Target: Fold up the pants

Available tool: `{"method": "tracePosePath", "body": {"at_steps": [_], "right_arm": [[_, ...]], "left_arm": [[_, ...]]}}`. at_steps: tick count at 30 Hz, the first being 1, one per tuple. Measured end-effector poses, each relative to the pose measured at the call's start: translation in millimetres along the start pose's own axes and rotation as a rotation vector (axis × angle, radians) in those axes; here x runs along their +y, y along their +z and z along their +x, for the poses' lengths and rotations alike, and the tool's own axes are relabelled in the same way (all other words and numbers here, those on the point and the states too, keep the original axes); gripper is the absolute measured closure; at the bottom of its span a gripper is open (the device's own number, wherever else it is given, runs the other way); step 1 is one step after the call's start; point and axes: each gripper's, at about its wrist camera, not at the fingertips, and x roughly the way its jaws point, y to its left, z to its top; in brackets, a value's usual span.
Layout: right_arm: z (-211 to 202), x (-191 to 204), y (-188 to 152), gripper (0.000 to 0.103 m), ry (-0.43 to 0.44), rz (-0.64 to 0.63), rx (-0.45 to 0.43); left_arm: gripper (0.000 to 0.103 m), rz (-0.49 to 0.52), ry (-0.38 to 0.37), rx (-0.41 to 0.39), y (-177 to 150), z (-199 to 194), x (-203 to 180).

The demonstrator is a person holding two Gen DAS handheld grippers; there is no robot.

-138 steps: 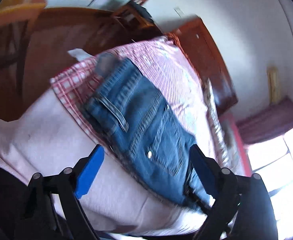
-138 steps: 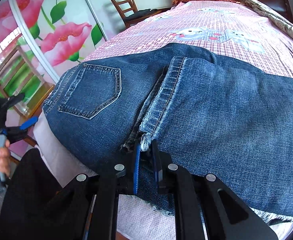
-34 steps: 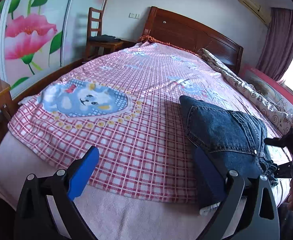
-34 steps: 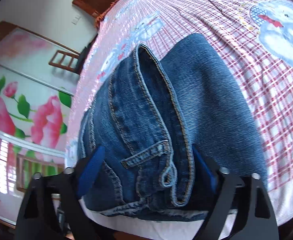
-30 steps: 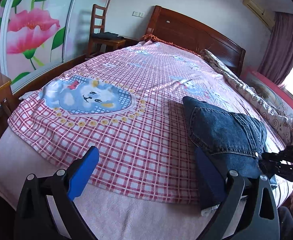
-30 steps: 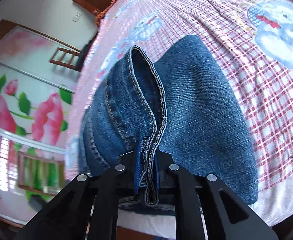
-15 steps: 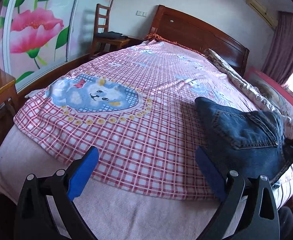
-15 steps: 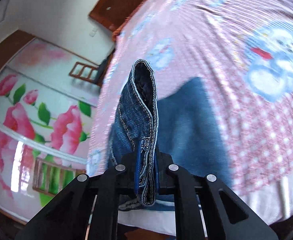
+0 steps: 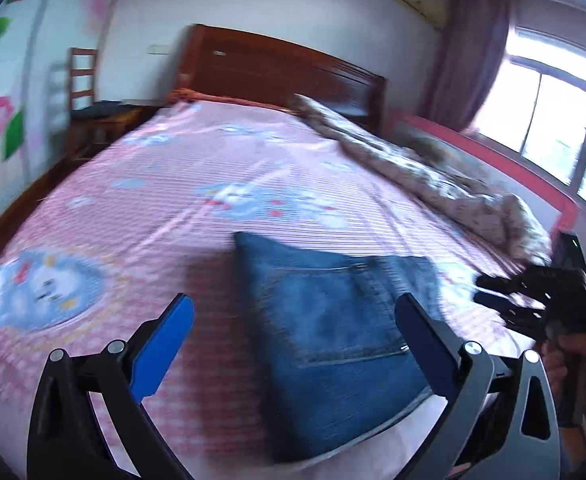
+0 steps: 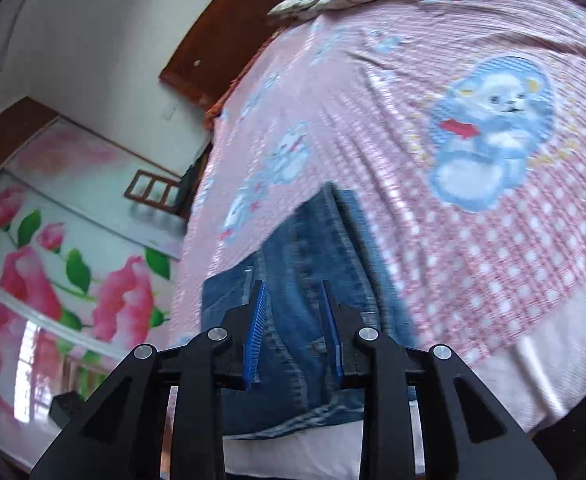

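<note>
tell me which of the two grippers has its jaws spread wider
The left gripper: its blue pads stand far apart. The right gripper is only slightly open, having just released the jeans.

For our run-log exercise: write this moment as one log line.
stage: fold done, release | jeans: folded, flat on bed | right gripper: just opened, empty | left gripper: open, empty

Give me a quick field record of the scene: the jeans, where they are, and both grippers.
jeans: folded into a compact stack, lying flat
place: near the foot edge of the bed, on the pink checked sheet
left gripper: jaws wide apart, nothing between them, above the bed
right gripper: jaws have just been opening, partly apart; jeans lie below, not gripped
task state: fold looks finished, jeans released
</note>
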Motion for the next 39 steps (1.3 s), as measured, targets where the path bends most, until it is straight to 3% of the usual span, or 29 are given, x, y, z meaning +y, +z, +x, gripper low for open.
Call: {"method": "tracePosePath", "body": {"at_steps": [2, 4, 6, 9, 10, 12, 15, 17, 22, 25, 28, 32, 39], "right_arm": [[23.5, 21.3, 7.5, 0.077, 0.087, -0.023, 0.044], [53.2, 37.9, 12.6, 0.077, 0.132, -0.056, 0.092], [77.9, 39.5, 16.8, 0.077, 0.103, -0.052, 0.122], [110.9, -3.5, 25.2, 0.078, -0.077, 0.033, 0.149], [115.5, -26.6, 27.2, 0.100, -0.035, 0.109, 0.147], [112.9, -48.5, 25.4, 0.103, 0.016, 0.198, 0.147], [95.9, -37.1, 23.9, 0.103, -0.057, 0.091, 0.148], [76.1, -36.3, 18.3, 0.102, -0.079, 0.104, 0.133], [37.5, -17.4, -7.2, 0.102, -0.015, -0.004, 0.153], [41.1, -2.5, -30.2, 0.102, -0.010, -0.085, 0.212], [61.1, -10.7, -50.4, 0.102, -0.100, -0.139, 0.282], [57.8, -38.8, -57.2, 0.103, -0.037, -0.031, 0.271], [30.8, -8.5, -56.3, 0.099, -0.217, -0.165, 0.272]], "left_arm": [[0.002, 0.029, -0.062, 0.047, 6.2, 23.9, -16.1], [0.002, 0.062, -0.043, 0.113, 4.5, 49.5, -27.3], [0.002, 0.065, -0.026, 0.183, -1.4, 69.9, -29.0], [0.003, 0.053, 0.016, 0.290, -15.5, 96.7, -21.6], [0.003, 0.054, 0.017, 0.302, -19.1, 100.6, -19.7], [0.002, 0.081, 0.034, 0.306, -22.1, 103.7, -24.3], [0.002, 0.137, 0.072, 0.313, -26.9, 104.6, -32.6], [0.002, 0.137, 0.069, 0.303, -25.9, 103.3, -31.1], [0.002, 0.124, 0.061, 0.288, -23.8, 101.9, -29.3], [0.002, 0.123, 0.060, 0.280, -24.8, 101.9, -28.5], [0.002, 0.127, 0.060, 0.282, -24.5, 102.8, -28.3], [0.002, 0.136, 0.065, 0.288, -24.9, 103.9, -29.3], [0.002, 0.141, 0.082, 0.289, -25.9, 106.5, -30.8]]}}
